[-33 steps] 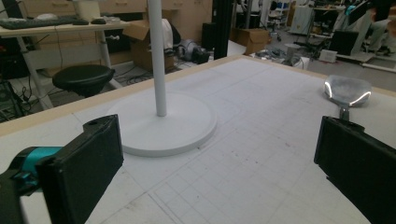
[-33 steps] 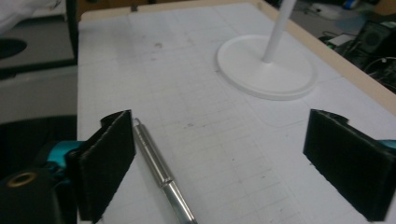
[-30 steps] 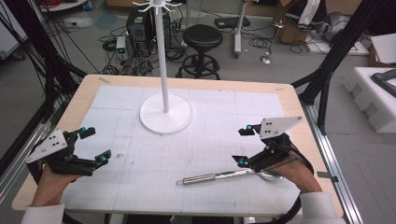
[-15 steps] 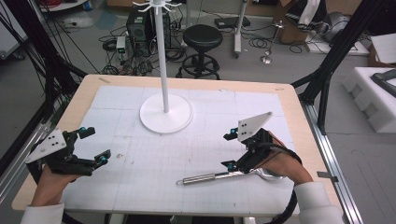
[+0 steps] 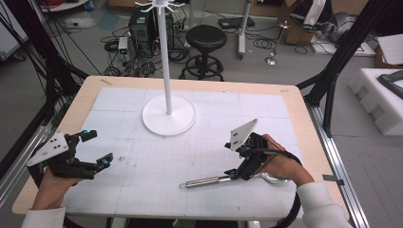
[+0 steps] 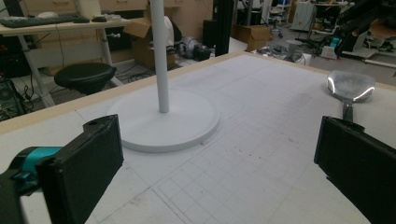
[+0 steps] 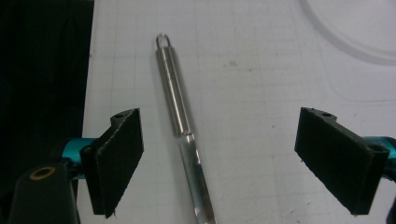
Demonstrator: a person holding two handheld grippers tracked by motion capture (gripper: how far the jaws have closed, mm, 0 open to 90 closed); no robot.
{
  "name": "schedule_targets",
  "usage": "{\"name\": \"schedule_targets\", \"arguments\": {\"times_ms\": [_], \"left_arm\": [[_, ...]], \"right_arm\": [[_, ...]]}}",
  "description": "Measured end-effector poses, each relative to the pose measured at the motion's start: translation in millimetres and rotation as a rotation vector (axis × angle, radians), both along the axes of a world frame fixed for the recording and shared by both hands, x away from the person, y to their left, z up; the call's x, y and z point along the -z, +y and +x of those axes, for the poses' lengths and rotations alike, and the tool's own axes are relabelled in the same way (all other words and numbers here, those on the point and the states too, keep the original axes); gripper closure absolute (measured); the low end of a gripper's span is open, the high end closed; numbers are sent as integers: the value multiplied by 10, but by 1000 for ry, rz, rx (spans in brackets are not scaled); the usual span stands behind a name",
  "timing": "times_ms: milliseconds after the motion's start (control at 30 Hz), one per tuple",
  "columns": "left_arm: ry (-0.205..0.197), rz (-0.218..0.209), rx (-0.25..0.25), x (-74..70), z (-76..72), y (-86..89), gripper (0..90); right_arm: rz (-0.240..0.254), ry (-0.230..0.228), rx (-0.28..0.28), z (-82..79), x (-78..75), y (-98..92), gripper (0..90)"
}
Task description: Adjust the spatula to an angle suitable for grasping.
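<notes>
- Steel spatula [image 5: 223, 179]: lies flat on the white gridded mat [image 5: 157, 190] near the worktop's [image 5: 294, 95] front edge, tubular handle with its hanging loop pointing toward the person's left, blade under the right hand.
- Right gripper [image 7: 219, 154]: poised over the spatula's handle, fingers [image 7: 116, 158] spread wide on either side of it, not touching; nothing grasped.
- Left gripper [image 5: 97, 149]: held over the mat's left side, well apart from the spatula, fingers [image 6: 81, 172] released and empty.
- White hook stand [image 5: 167, 71]: upright on its round base at mid-worktop, hooks at the top.
- Risk: the handle is round, polished and low to the mat; judged likely to roll or squirt out if the fingers close off-centre.
- Risk: descending too far would jam the fingertips on the mat.
- Risk: a grip near the handle's end leaves the blade heavy, so it may droop or swivel.
</notes>
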State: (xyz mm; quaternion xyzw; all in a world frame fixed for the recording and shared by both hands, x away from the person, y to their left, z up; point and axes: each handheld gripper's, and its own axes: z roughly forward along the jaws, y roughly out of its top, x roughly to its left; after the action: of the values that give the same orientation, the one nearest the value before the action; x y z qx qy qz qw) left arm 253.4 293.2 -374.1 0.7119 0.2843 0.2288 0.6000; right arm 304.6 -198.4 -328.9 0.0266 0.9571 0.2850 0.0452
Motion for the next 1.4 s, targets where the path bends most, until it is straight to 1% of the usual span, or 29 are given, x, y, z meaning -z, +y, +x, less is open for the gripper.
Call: {"name": "schedule_targets", "arguments": {"times_ms": [33, 67, 100, 133, 167, 233, 267, 300, 333, 500, 533, 633, 700, 800, 833, 867, 900, 967, 1000, 1033, 1067, 1100, 1133, 1167, 1267, 1300, 1333, 1367, 1400], "left_arm": [[1, -3, -1, 4, 0, 0, 17], [1, -3, -1, 4, 0, 0, 17], [1, -3, -1, 5, 1, -1, 17], [1, -2, -1, 6, 1, 0, 17], [2, -2, -1, 6, 0, -1, 17], [3, -2, -1, 8, -2, -1, 17], [3, -2, -1, 8, -2, -1, 17], [3, -1, -1, 9, -3, -2, 17], [3, -1, -1, 9, -3, -2, 17], [4, 0, 0, 14, -6, -9, 17], [4, 3, -1, 16, -6, -11, 17], [6, 5, 0, 19, -7, -17, 17], [5, 4, 2, 19, -8, -22, 17], [4, 3, 2, 20, -8, -27, 17], [5, 3, 2, 22, -7, -29, 17], [5, 3, 2, 22, -7, -29, 17], [7, 3, 2, 23, -6, -30, 17], [8, 6, 6, 28, -3, -34, 17], [8, 6, 6, 28, -3, -34, 17], [9, 6, 4, 29, -3, -37, 17], [9, 6, 4, 29, -3, -37, 17], [10, 4, 3, 30, -6, -42, 17], [10, 4, 3, 30, -6, -42, 17], [10, 6, 3, 29, -8, -45, 17], [10, 8, 6, 27, -6, -46, 17], [11, 6, 4, 26, -8, -46, 17], [11, 6, 4, 26, -8, -46, 17], [10, 4, 4, 25, -8, -45, 17], [10, 4, 4, 25, -8, -45, 17]], "right_arm": [[-35, 0, -12, 2, 41, 23, 141], [-35, 0, -12, 2, 41, 23, 141], [-69, -3, -31, 8, 84, 55, 142], [-77, -5, -43, 15, 101, 67, 141], [-102, -4, -35, 5, 115, 75, 142], [-134, 5, -53, 4, 158, 96, 141], [-134, 5, -53, 4, 158, 96, 141], [-155, -12, -64, 3, 187, 109, 141], [-163, -12, -57, -2, 189, 109, 141], [-170, -14, -66, 8, 218, 115, 142], [-196, -28, -74, 1, 237, 119, 141], [-231, -34, -88, -19, 284, 129, 142], [-240, -30, -98, -16, 308, 128, 142], [-238, -16, -101, -13, 345, 119, 143], [-263, -13, -97, -14, 388, 107, 143], [-263, -13, -97, -14, 388, 107, 143], [-285, -22, -109, -8, 421, 103, 145], [-300, -11, -116, -10, 456, 105, 151], [-300, -11, -116, -10, 456, 105, 151], [-317, -18, -119, -11, 491, 111, 152], [-317, -18, -119, -11, 491, 111, 152], [-334, -9, -130, -8, 525, 112, 164], [-334, -9, -130, -8, 525, 112, 164], [-355, -16, -133, -13, 552, 106, 181], [-360, -10, -139, -13, 580, 100, 201], [-369, -10, -146, -10, 595, 99, 236], [-369, -10, -146, -10, 595, 99, 236], [-375, 2, -152, 2, 612, 103, 283], [-375, 2, -152, 2, 612, 103, 283]]}}
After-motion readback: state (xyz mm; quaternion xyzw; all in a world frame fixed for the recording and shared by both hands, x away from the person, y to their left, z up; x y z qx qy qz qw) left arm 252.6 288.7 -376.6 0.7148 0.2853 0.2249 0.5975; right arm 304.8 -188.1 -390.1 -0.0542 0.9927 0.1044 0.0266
